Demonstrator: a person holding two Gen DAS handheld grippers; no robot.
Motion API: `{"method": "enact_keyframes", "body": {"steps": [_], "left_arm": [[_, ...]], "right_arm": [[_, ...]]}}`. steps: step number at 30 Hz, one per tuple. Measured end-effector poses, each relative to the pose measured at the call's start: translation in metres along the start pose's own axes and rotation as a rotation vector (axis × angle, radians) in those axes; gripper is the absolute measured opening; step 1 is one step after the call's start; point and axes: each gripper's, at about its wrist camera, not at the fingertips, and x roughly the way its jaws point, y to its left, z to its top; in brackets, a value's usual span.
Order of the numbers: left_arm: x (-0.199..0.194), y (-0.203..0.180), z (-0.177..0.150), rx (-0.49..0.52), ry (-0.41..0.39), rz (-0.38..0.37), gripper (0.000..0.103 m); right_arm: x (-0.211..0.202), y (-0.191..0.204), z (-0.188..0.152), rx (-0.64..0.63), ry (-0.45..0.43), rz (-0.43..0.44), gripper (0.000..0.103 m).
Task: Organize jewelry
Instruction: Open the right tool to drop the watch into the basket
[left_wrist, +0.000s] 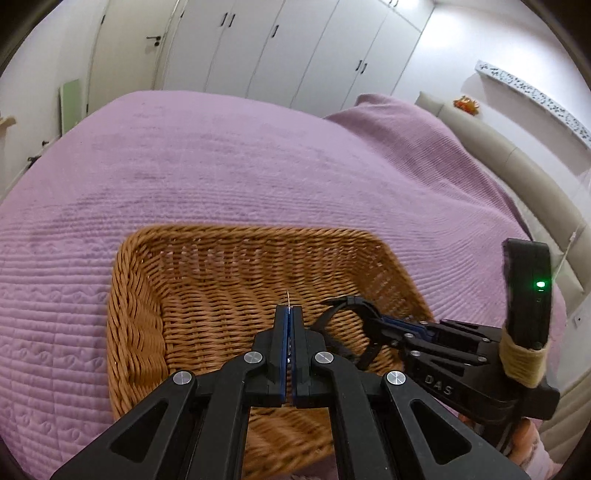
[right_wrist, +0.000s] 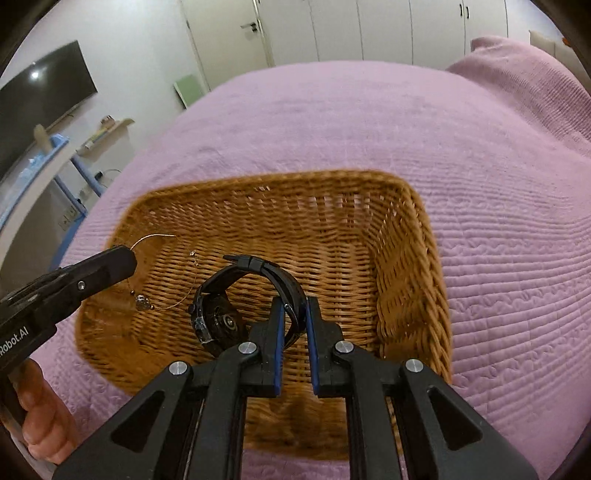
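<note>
Two things hang over our wicker basket (right_wrist: 406, 236): our left gripper (left_wrist: 288, 314) pinches a thin wire necklace (right_wrist: 155, 275), our right gripper (right_wrist: 295, 314) squeezes a black watch (right_wrist: 218, 317). We should lower both gently, then let go.

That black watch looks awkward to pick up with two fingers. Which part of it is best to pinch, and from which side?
The strap, not the face. The watch is buckled into a loop, so the band stands up as a thin arch that one finger can pass inside and one outside. The right gripper holds it that way over the basket, coming from above. The round case looks bulkier and smoother, so probably slips more easily.
</note>
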Motion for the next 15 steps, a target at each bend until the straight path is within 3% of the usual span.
{"method": "enact_keyframes", "body": {"steps": [5, 6, 7, 14, 15], "left_arm": [[0.008, -0.001, -0.003, 0.039, 0.007, 0.121, 0.003], [0.008, 0.000, -0.005, 0.045, 0.010, 0.132, 0.008], [0.005, 0.000, -0.005, 0.047, 0.011, 0.129, 0.010], [-0.047, -0.002, -0.009, 0.035, -0.043, 0.072, 0.016], [-0.057, -0.004, -0.011, 0.035, -0.055, 0.059, 0.027]], "right_arm": [[-0.004, 0.000, -0.002, 0.002, -0.018, -0.027, 0.017], [-0.009, 0.000, -0.002, -0.003, -0.032, -0.038, 0.023], [-0.014, 0.002, -0.003, -0.009, -0.046, -0.049, 0.030], [-0.072, 0.003, -0.015, -0.014, -0.146, -0.027, 0.031], [-0.082, 0.004, -0.018, -0.017, -0.162, -0.021, 0.031]]}}
